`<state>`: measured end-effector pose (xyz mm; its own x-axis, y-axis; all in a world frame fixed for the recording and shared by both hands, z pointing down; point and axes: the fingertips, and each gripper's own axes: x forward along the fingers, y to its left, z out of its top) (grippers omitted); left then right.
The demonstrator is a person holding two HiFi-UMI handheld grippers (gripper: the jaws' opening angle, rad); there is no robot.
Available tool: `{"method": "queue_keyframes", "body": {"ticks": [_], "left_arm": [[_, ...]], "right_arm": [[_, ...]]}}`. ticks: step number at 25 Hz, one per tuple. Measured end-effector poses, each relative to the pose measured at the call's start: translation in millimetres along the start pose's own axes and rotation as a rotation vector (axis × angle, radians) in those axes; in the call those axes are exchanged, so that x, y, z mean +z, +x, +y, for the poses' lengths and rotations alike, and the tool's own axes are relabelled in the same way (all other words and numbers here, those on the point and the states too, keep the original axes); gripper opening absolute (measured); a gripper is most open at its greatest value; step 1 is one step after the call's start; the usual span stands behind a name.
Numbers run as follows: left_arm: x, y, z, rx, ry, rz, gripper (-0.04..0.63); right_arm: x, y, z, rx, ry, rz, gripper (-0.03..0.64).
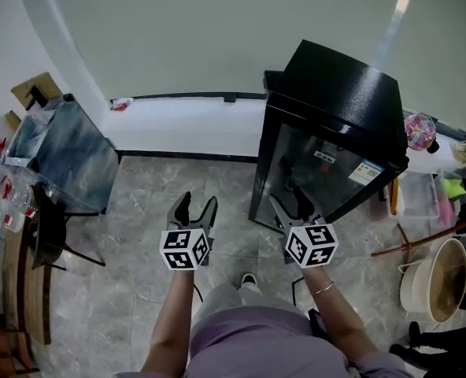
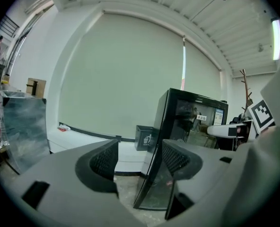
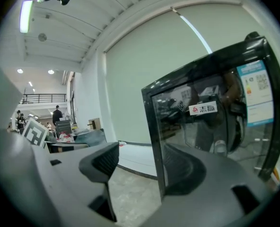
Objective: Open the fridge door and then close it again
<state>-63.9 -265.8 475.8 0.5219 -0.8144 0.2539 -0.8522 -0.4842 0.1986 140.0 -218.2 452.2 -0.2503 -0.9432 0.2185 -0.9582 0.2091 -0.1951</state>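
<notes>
A person stands on a grey stone-tile floor with a two-jaw gripper in each hand, both held out level toward 12 o'clock. The left gripper has its jaws spread wide, with nothing between the pads. The right gripper is likewise wide open and empty. Its tips sit near the fridge's lower front corner without touching it.

The fridge, a small black cabinet with a dark glass door, stands on the floor at about 1 o'clock from the person. Its back is toward a low white ledge that runs along the pale wall. The door appears shut against the cabinet.

In the left gripper view, the fridge rises beyond the gap of the left gripper, well clear of the pads. A small dark bin stands just beside it on the ledge. In the right gripper view, the right gripper points at the door's near edge, and stickers show on the glass.

A glass-topped table stands at 10 o'clock and a round pale basin lies at 4 o'clock.
</notes>
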Motion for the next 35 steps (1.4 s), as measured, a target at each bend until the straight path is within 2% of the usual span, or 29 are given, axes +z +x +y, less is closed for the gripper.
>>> {"method": "queue_keyframes", "body": {"ticks": [7, 19, 24, 35], "left_arm": [[4, 52, -3, -0.128, 0.015, 0.034, 0.275], [11, 135, -4, -0.398, 0.068, 0.118, 0.268], [8, 161, -20, -0.529, 0.092, 0.154, 0.258], [0, 203, -73, -0.733, 0.134, 0.205, 0.227]], "right_arm": [[0, 20, -12, -0.085, 0.031, -0.003, 0.287], [-5, 73, -16, -0.26, 0.058, 0.044, 0.287], [-3, 81, -21, -0.338, 0.063, 0.048, 0.287], [-9, 87, -39, -0.43, 0.107, 0.059, 0.287]]}}
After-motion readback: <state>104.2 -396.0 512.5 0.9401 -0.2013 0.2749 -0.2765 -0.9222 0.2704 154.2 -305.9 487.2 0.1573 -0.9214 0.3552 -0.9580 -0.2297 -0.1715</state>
